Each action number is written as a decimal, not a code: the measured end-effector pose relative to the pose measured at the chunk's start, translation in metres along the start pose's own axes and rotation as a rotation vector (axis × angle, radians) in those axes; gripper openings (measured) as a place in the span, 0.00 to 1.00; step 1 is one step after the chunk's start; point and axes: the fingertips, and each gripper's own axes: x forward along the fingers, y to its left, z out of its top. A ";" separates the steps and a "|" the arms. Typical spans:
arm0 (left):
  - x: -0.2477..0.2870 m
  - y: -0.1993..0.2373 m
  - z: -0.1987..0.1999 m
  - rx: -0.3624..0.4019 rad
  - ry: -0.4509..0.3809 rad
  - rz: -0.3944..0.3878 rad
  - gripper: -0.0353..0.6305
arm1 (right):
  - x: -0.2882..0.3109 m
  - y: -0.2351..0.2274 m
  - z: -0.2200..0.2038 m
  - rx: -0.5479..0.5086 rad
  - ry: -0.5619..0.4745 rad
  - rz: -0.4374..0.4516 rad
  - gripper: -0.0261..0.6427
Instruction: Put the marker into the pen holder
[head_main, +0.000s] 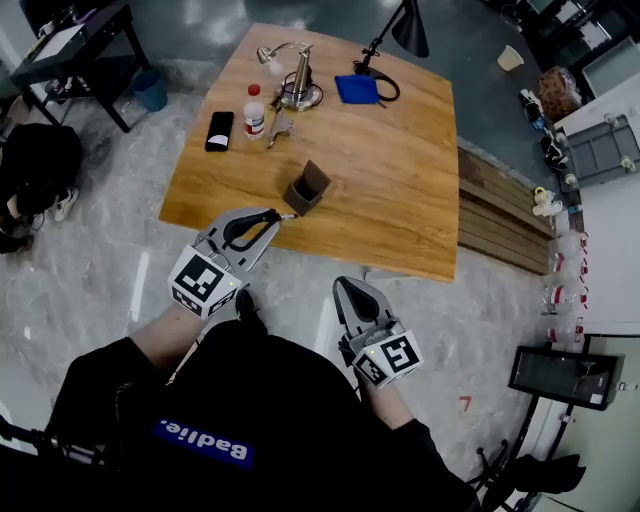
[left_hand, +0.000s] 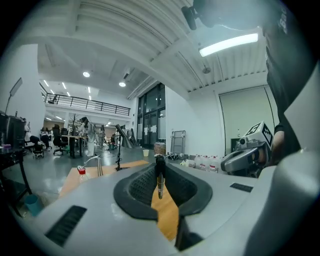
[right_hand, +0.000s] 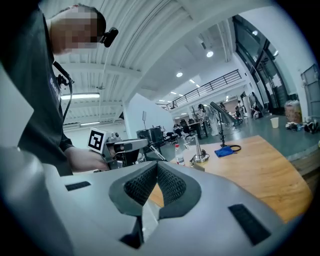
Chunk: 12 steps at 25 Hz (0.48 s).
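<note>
The brown pen holder (head_main: 307, 187) stands upright near the front edge of the wooden table (head_main: 400, 180). My left gripper (head_main: 275, 216) hovers just off that edge, shut on a thin dark marker (head_main: 287, 215) whose tip points toward the holder, a short way from it. In the left gripper view the marker (left_hand: 159, 177) hangs pinched between the jaw pads. My right gripper (head_main: 350, 290) sits lower and to the right, off the table, shut with nothing in it. The right gripper view shows the left gripper (right_hand: 125, 147) and the holder (right_hand: 198, 167) beyond my shut jaws.
On the far side of the table are a red-capped bottle (head_main: 254, 112), a black phone (head_main: 219, 131), a metal desk lamp (head_main: 298, 85), a blue cloth (head_main: 356, 89) and a black lamp (head_main: 405, 28). A wooden bench (head_main: 500, 215) runs along the table's right side.
</note>
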 end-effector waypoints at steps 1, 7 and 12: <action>0.006 0.011 -0.003 -0.008 0.002 -0.012 0.14 | 0.008 -0.004 0.002 0.001 0.001 -0.018 0.05; 0.048 0.064 -0.024 -0.055 0.018 -0.071 0.14 | 0.040 -0.030 0.009 0.039 0.035 -0.122 0.05; 0.087 0.081 -0.050 -0.087 0.062 -0.093 0.14 | 0.048 -0.049 0.011 0.037 0.015 -0.129 0.05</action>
